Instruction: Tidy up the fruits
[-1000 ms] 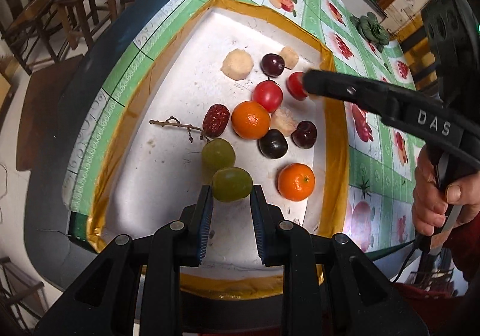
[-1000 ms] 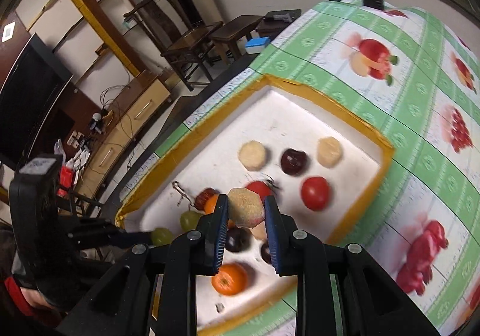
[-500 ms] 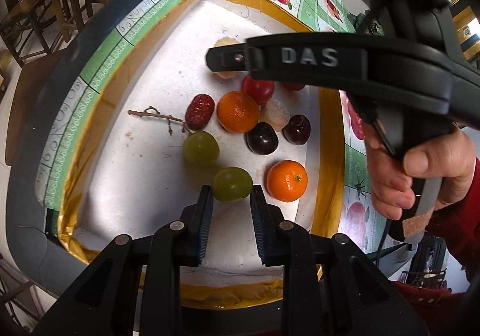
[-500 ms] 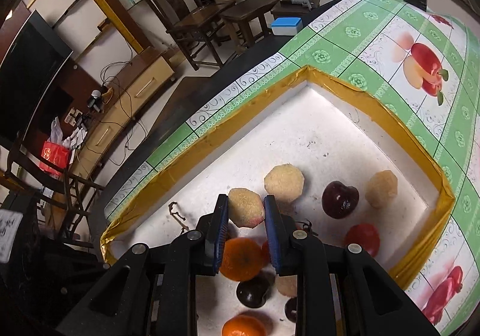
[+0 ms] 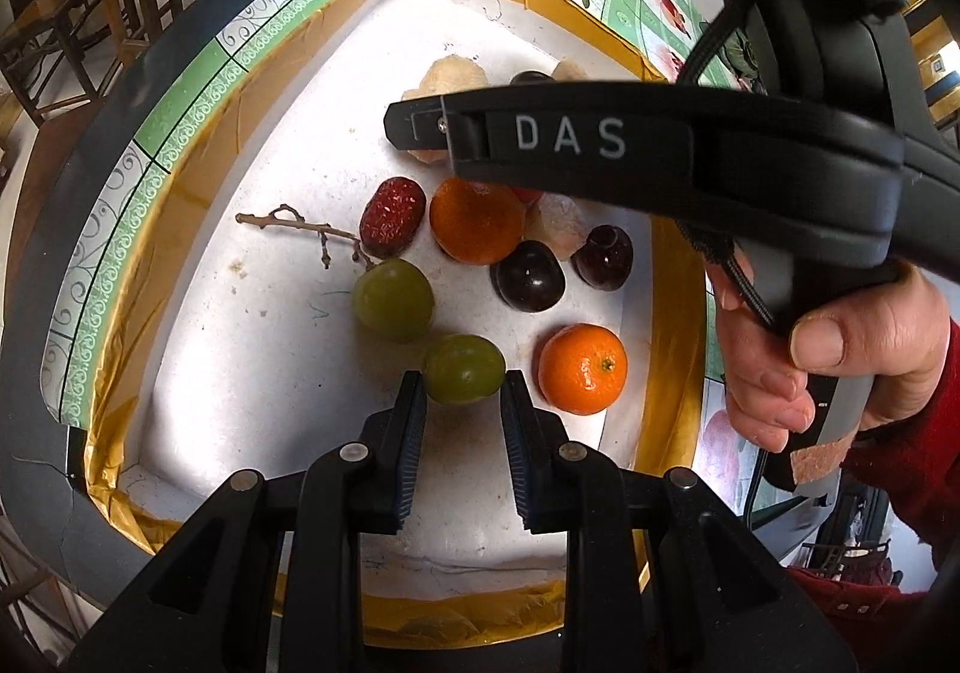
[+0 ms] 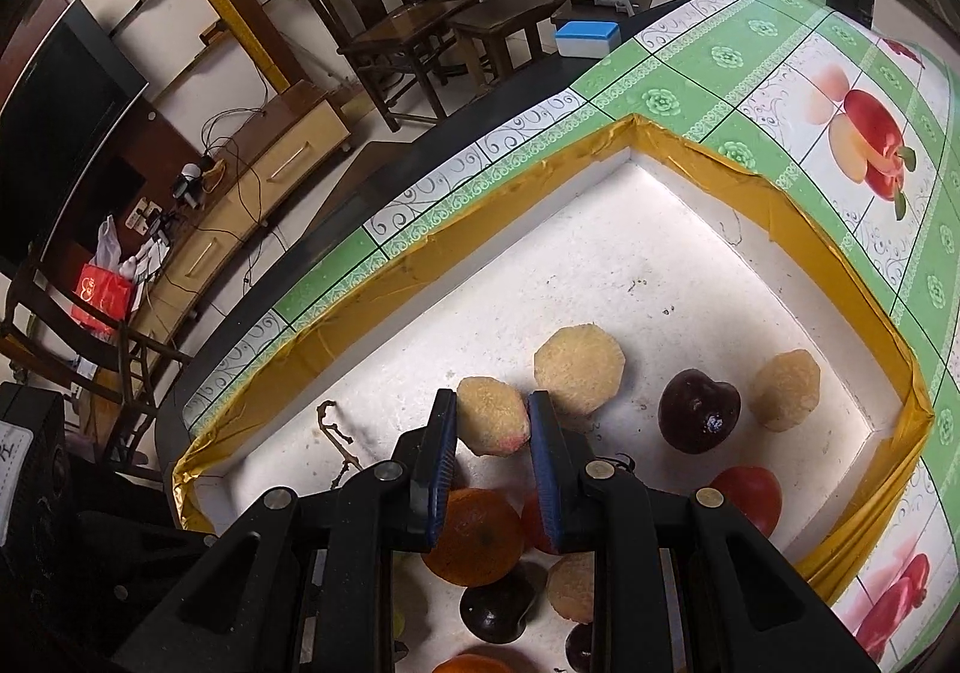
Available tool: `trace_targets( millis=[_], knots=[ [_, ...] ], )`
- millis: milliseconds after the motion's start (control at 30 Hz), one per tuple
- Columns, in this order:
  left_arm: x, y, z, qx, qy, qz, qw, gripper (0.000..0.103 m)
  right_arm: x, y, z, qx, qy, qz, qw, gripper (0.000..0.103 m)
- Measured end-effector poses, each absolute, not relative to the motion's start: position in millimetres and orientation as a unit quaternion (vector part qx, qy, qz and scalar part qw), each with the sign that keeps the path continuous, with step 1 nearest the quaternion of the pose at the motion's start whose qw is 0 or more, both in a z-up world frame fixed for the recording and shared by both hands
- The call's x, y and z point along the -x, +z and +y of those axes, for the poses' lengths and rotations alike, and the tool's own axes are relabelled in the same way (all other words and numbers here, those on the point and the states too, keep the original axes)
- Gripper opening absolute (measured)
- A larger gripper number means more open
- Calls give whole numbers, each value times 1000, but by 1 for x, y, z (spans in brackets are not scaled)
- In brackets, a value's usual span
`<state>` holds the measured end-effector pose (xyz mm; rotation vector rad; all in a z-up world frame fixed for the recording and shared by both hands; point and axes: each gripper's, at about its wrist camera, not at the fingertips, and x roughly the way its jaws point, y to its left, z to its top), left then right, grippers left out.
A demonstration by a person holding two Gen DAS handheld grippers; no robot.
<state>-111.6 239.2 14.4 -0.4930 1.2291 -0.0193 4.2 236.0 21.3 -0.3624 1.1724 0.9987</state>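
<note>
- The left hand-held gripper [image 5: 462,397] is seen with its two blue ribbed pads [image 5: 413,433] set apart; a smooth, oval green grape [image 5: 463,369] sits between the tips, close to both pads, though contact cannot be told.
- Just beyond that grape, slightly to the left of the left hand-held gripper, a second, rounder green grape [image 5: 393,299] is seen, with a bare, knobbly brown stem [image 5: 294,226] ending at it.
- To the right of the left hand-held gripper's tips a glossy, dimpled mandarin [image 5: 582,368] rests on the tray floor.
- Further ahead a wrinkled red jujube [image 5: 393,217], a larger mandarin [image 5: 477,220] and two shiny dark cherries [image 5: 528,277] are clustered closely together.
- All fruit lies in a shallow white foam tray [image 5: 252,349] with a speckled floor and a rim wrapped in crinkled gold tape; the tray stands on a table [image 6: 774,54] covered by a glossy green checked cloth printed with fruit.
- The right hand-held gripper [image 6: 492,421] is clamped on a pale, rough, faceted peeled fruit piece [image 6: 493,424] with a pink blush at its lower edge, held above the tray.
- Just beyond its tips, to the right, a similar pale, grainy, rounded piece [image 6: 579,377] lies on the tray floor; further right a dark cherry [image 6: 699,419] and another pale piece [image 6: 785,389] lie near each other.
- Below and to the right of the right hand-held gripper a smooth red tomato-like fruit [image 6: 747,499] is seen.
- In the left wrist view the black body of the right hand-held gripper, lettered "DAS", is gripped by the right hand [image 5: 840,361].
</note>
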Motion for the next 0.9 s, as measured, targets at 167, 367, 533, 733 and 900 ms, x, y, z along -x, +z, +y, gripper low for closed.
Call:
trace_targets(
  millis=[167,367,533,733,900],
  knots=[
    [112,14,240,227,-7,568,791,23,-2,22,236,165,446,524,706,26],
    [113,14,239,228,-3,567,791,23,-2,30,230,163,438,517,717,35],
    [115,16,233,227,-3,565,793,24,-1,43,219,155,434,506,729,39],
    [127,32,224,238,-12,539,808,52,4,66,197,146,428,480,752,44],
    [139,53,216,229,-7,505,832,74,10,84,179,135,423,466,765,48]
  ],
)
